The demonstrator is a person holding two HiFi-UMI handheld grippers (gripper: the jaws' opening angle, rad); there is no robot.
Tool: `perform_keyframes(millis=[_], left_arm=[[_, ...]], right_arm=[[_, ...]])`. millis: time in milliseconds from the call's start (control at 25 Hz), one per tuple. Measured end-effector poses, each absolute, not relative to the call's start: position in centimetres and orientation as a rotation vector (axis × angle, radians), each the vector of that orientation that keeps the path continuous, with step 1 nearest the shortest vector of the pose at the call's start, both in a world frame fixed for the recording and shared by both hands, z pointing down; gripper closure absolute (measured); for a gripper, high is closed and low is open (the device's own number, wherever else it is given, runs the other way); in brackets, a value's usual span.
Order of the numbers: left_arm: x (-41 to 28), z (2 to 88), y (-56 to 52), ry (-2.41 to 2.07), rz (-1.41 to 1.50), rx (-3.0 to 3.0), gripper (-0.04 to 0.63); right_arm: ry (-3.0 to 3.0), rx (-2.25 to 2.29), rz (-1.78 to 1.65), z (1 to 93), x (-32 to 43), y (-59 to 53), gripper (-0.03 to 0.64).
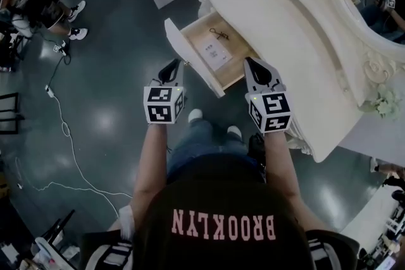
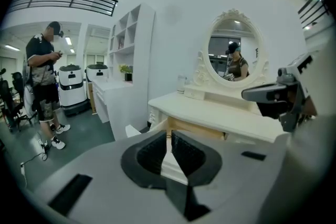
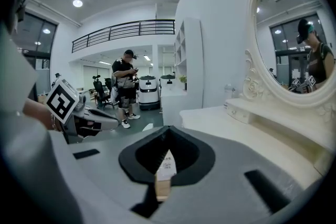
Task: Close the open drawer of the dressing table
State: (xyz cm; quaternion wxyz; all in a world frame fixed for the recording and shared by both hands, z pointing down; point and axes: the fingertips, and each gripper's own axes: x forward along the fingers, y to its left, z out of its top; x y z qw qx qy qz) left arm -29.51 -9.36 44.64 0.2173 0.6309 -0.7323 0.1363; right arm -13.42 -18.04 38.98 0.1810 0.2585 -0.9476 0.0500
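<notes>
Trouble ahead: saw drawer point(image 1: 190, 59) pulled well out of desk point(image 1: 278, 28), left tongs point(image 1: 172, 66) shut empty just outside drawer's face, right tongs point(image 1: 252, 66) shut empty beside drawer's side wall; feared lopsided shove jamming it.

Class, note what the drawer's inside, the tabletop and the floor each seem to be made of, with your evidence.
Drawer inside: probably bare pale wood, tan, matte. Tabletop: cream paint, smooth; core unclear. Floor: dark, glossy, perhaps coated concrete; lights reflect.

Bare matt wood drawer point(image 1: 235, 59) interior, glossy cream dressing table point(image 1: 285, 41), shiny grey floor point(image 1: 114, 73)
</notes>
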Motion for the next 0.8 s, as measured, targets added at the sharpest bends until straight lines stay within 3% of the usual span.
perform_keyframes(millis=[280,440,680,800], left_arm=[[-31.0,48.2,-10.0,-1.836,0.458,1.825,0.583],[-31.7,50.4,-10.2,-1.722,0.500,1.861,0.495],[-32.4,53.5,-10.3,-1.619,0.576,1.890,0.480],[-31.8,55.0,-10.2,-1.545,0.610,1.921,0.434]], right_arm=[[-2.583,0.902,0.216,40.5,-13.8,-18.1,0.624],[-2.536,0.953,0.233,41.6,-14.7,-17.8,0.626],[-2.448,1.018,0.262,43.4,-14.3,-16.9,0.625],[-2.409,1.038,0.283,44.3,-13.8,-16.2,0.626]])
